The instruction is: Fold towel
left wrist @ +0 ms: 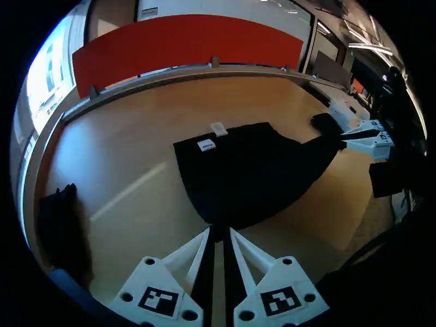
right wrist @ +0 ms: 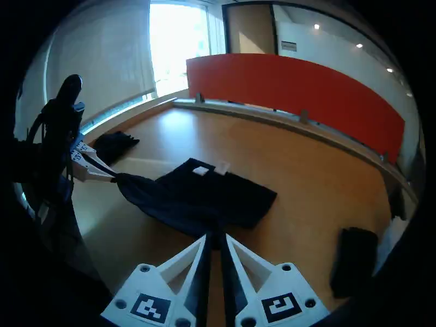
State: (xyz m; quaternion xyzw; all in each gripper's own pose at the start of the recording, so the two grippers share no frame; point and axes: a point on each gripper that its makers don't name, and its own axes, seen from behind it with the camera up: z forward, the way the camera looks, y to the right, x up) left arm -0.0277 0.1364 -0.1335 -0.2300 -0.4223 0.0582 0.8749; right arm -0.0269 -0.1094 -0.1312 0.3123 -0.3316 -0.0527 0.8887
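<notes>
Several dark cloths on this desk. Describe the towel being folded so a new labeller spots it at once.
From the red divider panel at the back of the wooden table, drop to the table's middle: the dark towel lies spread there. Unlike the smaller dark bundles near the edges, it has two white tags at one edge and is pinched by the left tongs and right tongs.

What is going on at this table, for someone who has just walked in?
A person is handling a dark towel on a wooden table with two hand-held claws. The left claw and the right claw each pinch the towel's near edge at separate spots, and that edge looks drawn up. The far side, with its white tags, lies flat. No fold looks finished yet.
</notes>
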